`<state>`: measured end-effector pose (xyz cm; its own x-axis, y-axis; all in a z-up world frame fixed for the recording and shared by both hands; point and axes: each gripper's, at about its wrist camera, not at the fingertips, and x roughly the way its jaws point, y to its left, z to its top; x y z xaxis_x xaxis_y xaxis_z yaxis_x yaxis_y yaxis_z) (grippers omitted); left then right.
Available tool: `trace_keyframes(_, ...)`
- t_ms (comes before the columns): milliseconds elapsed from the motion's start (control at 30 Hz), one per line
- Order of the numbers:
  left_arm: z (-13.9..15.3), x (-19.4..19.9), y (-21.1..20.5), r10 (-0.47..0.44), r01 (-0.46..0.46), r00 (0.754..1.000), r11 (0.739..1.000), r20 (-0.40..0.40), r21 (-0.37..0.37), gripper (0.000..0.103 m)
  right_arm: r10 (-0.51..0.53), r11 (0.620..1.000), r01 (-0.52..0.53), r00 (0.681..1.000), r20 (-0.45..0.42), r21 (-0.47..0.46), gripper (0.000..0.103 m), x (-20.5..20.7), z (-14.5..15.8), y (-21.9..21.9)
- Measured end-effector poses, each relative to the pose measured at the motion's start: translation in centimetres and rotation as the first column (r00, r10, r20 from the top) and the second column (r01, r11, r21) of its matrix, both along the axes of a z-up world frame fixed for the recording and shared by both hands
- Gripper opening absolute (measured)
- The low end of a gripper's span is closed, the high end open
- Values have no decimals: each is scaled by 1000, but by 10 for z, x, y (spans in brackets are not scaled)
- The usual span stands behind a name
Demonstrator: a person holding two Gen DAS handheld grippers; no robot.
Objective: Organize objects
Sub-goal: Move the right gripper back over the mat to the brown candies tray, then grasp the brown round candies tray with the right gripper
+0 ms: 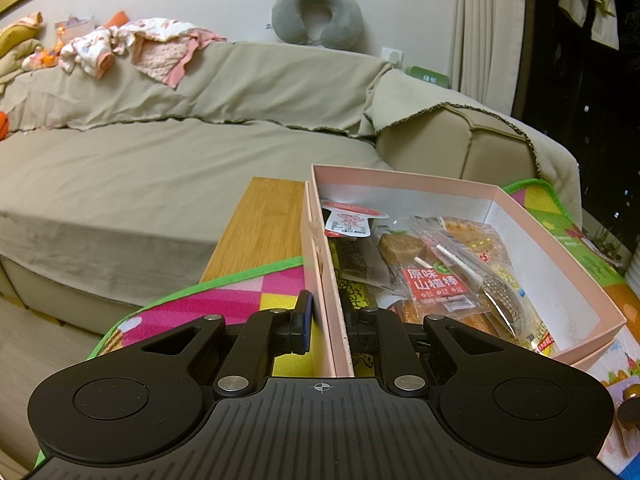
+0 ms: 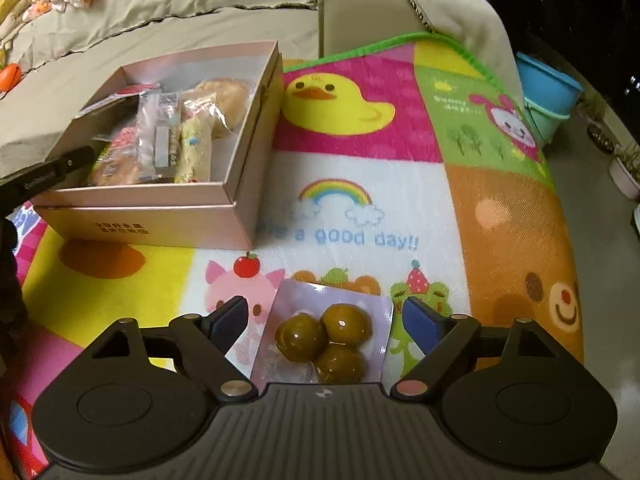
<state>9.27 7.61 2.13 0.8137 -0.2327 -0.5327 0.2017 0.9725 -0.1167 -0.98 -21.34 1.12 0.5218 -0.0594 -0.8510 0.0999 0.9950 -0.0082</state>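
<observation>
1. Left wrist view: a bright cartoon play mat with a green border covers the surface; beyond it a strip of wooden bench shows, then a sofa under a beige cover, with baby clothes and a grey neck pillow along its back; curtains and a dark window stand at the right.
2. Same view: the left gripper has its jaws pinching the near-left wall of the pink box, 1 finger outside, 1 inside; snack packets fill the box's left part, while its right part shows bare white floor.
3. Right wrist view: the mat runs wide and bare to the right of the box, out to the mat's green edge by the sofa arm; blue tubs stand on the floor past it.
4. Same view: the right gripper has its jaws spread wide, with a clear packet of 3 brown balls lying on the mat between them; neither finger touches it; it lies well apart from the box.
</observation>
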Motion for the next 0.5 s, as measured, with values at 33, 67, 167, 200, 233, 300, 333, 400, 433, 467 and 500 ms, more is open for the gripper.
trace_keyframes(33, 0, 0, 0, 0, 0, 1000, 1000, 0, 0, 15, -1, 1000, 1, 1000, -3, 1, 86, 1, -1, 0)
trace_keyframes(67, 0, 0, 0, 0, 0, 1000, 1000, 0, 0, 15, -2, 1000, 2, 1000, -5, 3, 86, 1, -2, 0)
trace_keyframes(167, 0, 0, 0, 0, 0, 1000, 1000, 0, 0, 15, -7, 1000, 7, 1000, -13, 10, 86, 2, -5, 0)
trace_keyframes(200, 0, 0, 0, 0, 0, 1000, 1000, 0, 0, 15, -8, 1000, 8, 1000, -16, 9, 86, 2, -6, 0)
trace_keyframes(233, 0, 0, 0, 0, 0, 1000, 1000, 0, 0, 15, -9, 1000, 9, 1000, -20, 10, 86, 2, -8, -1)
trace_keyframes(300, 0, 0, 0, -1, 1, 1000, 1000, 0, 0, 15, -14, 1000, 14, 999, -31, 16, 86, 3, -11, -2)
trace_keyframes(333, 0, 0, 0, -1, 1, 1000, 1000, 0, 0, 14, -16, 1000, 17, 999, -39, 24, 86, 4, -13, -3)
trace_keyframes(400, 0, 0, 0, -1, 1, 1000, 1000, 0, 0, 14, -22, 999, 24, 999, -44, 44, 86, 4, -16, -6)
trace_keyframes(433, 0, 0, 0, -1, 1, 1000, 1000, 0, 0, 14, -21, 999, 23, 999, -44, 45, 85, 4, -16, -6)
trace_keyframes(467, 0, 0, 0, -1, 1, 1000, 1000, 0, 0, 14, -21, 999, 23, 999, -44, 39, 79, 4, -15, -6)
trace_keyframes(500, 0, 0, 0, -1, 1, 1000, 1000, 0, 0, 14, -17, 999, 18, 999, -39, 29, 77, 3, -14, -6)
